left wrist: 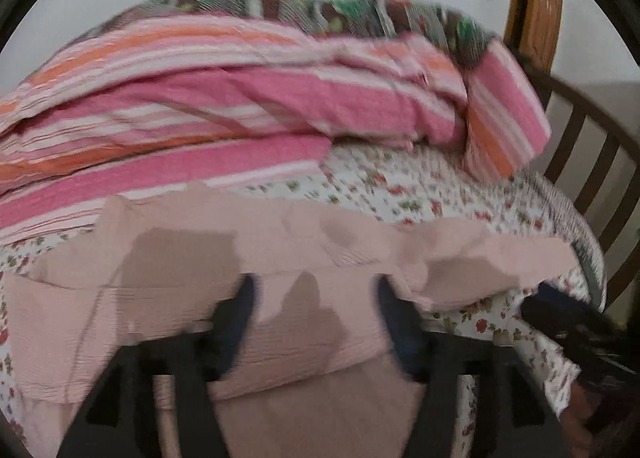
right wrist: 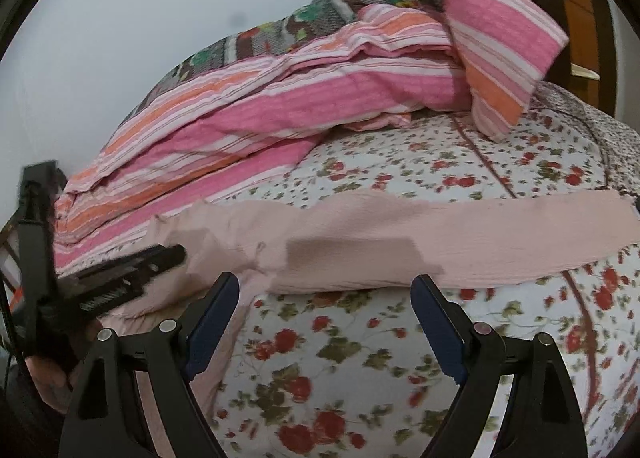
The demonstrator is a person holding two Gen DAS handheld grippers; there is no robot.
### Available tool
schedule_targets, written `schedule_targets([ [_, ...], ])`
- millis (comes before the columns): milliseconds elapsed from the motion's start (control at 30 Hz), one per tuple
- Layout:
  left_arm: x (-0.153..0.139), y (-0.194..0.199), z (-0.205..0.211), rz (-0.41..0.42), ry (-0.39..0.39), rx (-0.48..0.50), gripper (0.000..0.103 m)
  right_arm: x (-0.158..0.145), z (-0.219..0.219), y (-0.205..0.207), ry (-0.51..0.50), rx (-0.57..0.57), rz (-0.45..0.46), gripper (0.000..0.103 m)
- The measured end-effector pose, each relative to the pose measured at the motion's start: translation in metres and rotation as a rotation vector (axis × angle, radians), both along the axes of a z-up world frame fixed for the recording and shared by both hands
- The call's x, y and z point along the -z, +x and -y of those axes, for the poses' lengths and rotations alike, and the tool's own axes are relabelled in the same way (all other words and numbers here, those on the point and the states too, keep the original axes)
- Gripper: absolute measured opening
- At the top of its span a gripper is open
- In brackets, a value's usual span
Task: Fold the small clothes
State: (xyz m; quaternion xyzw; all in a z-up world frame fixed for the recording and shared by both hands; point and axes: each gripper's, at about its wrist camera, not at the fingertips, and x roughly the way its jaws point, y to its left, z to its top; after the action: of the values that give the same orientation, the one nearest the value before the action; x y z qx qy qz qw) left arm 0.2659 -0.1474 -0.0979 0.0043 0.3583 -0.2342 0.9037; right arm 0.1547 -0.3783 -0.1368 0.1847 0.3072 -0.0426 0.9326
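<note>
garment point(left wrist: 280, 298), pink, limp, light, on bed point(right wrist: 360, 358); we'd pinch a hem corner; left gripper point(left wrist: 316, 322) and right gripper point(right wrist: 324, 322) jaws spread.

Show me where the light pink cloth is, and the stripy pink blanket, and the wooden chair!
light pink cloth point(right wrist: 460, 218), right wrist view, on its flat middle part.
stripy pink blanket point(left wrist: 280, 98), left wrist view, on a wide pink stripe.
wooden chair point(left wrist: 600, 154), left wrist view, on a dark back slat.
</note>
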Motion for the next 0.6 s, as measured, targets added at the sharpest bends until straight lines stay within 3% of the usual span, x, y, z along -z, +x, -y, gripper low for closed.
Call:
schedule_targets([
  [133,-0.018,-0.006,-0.057,0.069,-0.021,-0.089,0.075,0.004,-0.017,0.012,0.026,-0.041,-0.007,0.085],
  [233,-0.018,-0.007,-0.114,0.074,-0.002,-0.209,0.075,0.007,-0.036,0.023,0.013,-0.083,-0.018,0.071],
  [333,-0.009,-0.009,-0.18,0.057,-0.052,-0.322,0.075,0.014,-0.055,0.037,-0.021,-0.11,-0.049,0.057],
  [467,0.016,0.0,-0.253,-0.063,-0.148,-0.431,0.073,0.026,-0.068,0.055,-0.035,-0.101,-0.099,0.054],
  [533,0.029,0.011,-0.27,-0.145,-0.218,-0.418,0.073,0.034,-0.073,0.063,-0.045,-0.092,-0.124,0.054],
  [600,0.042,0.027,-0.272,-0.218,-0.235,-0.379,0.074,0.038,-0.076,0.068,-0.061,-0.078,-0.136,0.052],
])
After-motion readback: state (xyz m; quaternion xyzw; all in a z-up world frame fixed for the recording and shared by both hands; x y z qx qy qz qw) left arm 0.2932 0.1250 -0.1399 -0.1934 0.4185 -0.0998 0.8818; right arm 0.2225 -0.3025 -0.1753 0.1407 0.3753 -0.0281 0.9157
